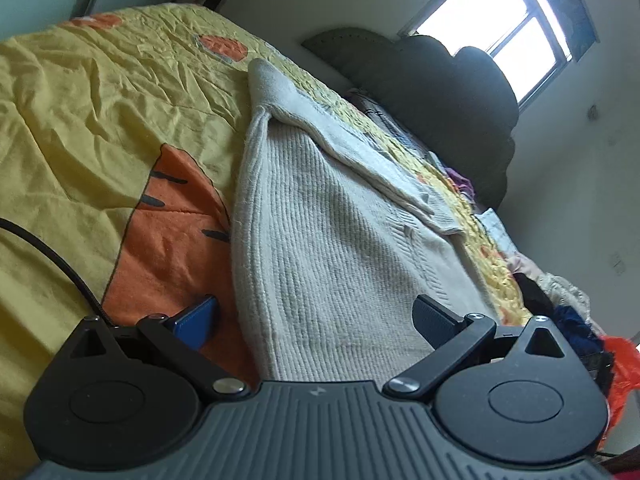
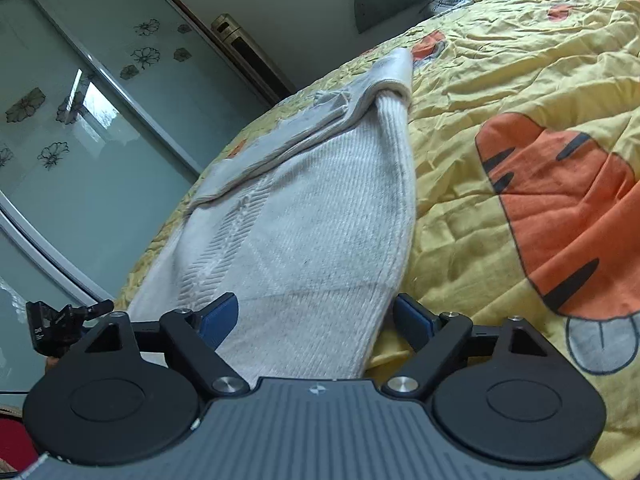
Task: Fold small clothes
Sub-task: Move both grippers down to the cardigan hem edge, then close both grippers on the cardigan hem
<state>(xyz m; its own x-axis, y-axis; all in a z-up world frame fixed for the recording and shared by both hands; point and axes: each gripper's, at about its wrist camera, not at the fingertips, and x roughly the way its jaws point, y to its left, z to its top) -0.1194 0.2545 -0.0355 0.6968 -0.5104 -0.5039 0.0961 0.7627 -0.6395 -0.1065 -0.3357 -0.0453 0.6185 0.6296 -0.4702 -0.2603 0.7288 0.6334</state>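
Your cream knitted sweater (image 1: 340, 248) lies lengthwise on the yellow tiger-print quilt (image 1: 100, 120), one sleeve (image 1: 360, 148) folded across it. Your left gripper (image 1: 316, 316) and right gripper (image 2: 316, 316) both stand spread wide over its near hem — pads (image 2: 218, 318) clear, nothing pinched.

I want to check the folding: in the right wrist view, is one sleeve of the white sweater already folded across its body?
Yes, a sleeve lies folded across the upper part of the white sweater.

Bright window (image 1: 516, 16), glass wardrobe doors (image 2: 80, 92)
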